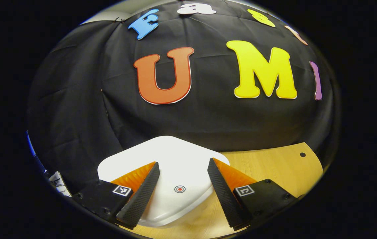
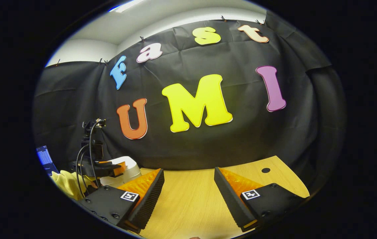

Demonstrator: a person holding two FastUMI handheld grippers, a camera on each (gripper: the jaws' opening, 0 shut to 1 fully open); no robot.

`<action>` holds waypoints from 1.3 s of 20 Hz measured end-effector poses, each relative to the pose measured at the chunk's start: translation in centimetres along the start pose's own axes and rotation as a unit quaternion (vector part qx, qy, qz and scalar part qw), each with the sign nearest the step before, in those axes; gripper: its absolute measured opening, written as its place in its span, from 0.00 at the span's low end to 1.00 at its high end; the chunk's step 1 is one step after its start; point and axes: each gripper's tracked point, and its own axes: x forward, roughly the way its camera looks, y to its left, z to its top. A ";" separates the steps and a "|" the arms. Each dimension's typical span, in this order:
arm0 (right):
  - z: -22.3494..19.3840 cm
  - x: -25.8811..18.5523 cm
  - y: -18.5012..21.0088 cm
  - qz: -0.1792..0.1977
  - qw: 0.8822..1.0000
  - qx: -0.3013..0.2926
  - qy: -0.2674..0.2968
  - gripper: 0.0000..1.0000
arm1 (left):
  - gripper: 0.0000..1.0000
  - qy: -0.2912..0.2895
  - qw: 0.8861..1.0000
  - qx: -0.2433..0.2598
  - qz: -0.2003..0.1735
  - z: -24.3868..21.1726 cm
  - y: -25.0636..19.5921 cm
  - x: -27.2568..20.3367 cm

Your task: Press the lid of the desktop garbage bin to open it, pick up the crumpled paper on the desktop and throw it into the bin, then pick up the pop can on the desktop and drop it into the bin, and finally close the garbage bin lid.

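In the left gripper view, the left gripper [image 1: 183,177] hangs with fingers spread apart above one white garbage bin [image 1: 175,156], lid down, on the wooden desk [image 1: 274,162].

In the right gripper view, the right gripper [image 2: 188,186] is spread wide over bare desk; that one bin [image 2: 127,169] sits far left under the other gripper [image 2: 108,167].

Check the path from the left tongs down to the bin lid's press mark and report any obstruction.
Nothing visible stands in the way. The left tongs are open and hover right over the white bin lid, with the round press mark showing bare in the gap between the fingers. No paper or can lies on the lid.
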 end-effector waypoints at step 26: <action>1.2 0.2 -2.0 -0.051 0.996 -0.065 -0.024 0.92 | 0.97 -0.146 0.985 -0.026 -0.085 5.4 -7.8 -9.7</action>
